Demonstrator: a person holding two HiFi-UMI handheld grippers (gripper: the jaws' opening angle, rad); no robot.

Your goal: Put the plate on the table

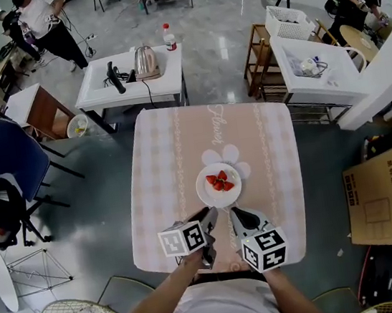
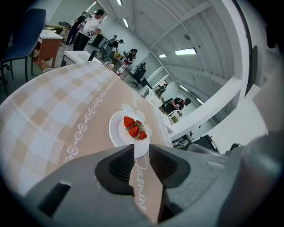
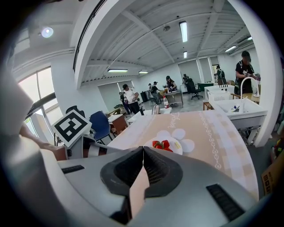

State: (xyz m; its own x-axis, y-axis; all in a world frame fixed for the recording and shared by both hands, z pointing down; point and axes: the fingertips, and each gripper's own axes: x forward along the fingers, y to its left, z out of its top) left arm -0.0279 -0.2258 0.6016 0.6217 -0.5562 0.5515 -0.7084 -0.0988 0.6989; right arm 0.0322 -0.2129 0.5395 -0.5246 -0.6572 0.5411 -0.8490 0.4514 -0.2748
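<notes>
Closest to the head camera, the person's forearms are reaching forward, each carrying a tool, and both tools are hanging just short of the near rim of the plate [image 1: 205,188]. The left tool [image 1: 206,220] is pointing at the plate's near-left edge. The left gripper view is showing its jaws standing narrowly apart, with only the checked cloth of the tabletop [image 1: 167,156] visible through the gap and nothing held. The right tool [image 1: 239,218] is lying just to the near-right of the plate, and the right gripper view is showing its jaws pressed together at the tips, also empty. Neither tool appears to be touching the plate.

The plate is resting flat, with the tabletop spreading out on every side of it and a printed flower peeking out from under its far edge. It is carrying a few strawberries [image 1: 220,182] heaped at its centre.

Judging from this, the placing step is looking finished: the plate is bearing on the cloth and no tool is gripping it. What is probably remaining is getting the tools clear. That is calling for drawing both tools back from the plate's near rim, toward the person, without nudging the rim. A knock there could slide the plate or set the strawberries rolling.
</notes>
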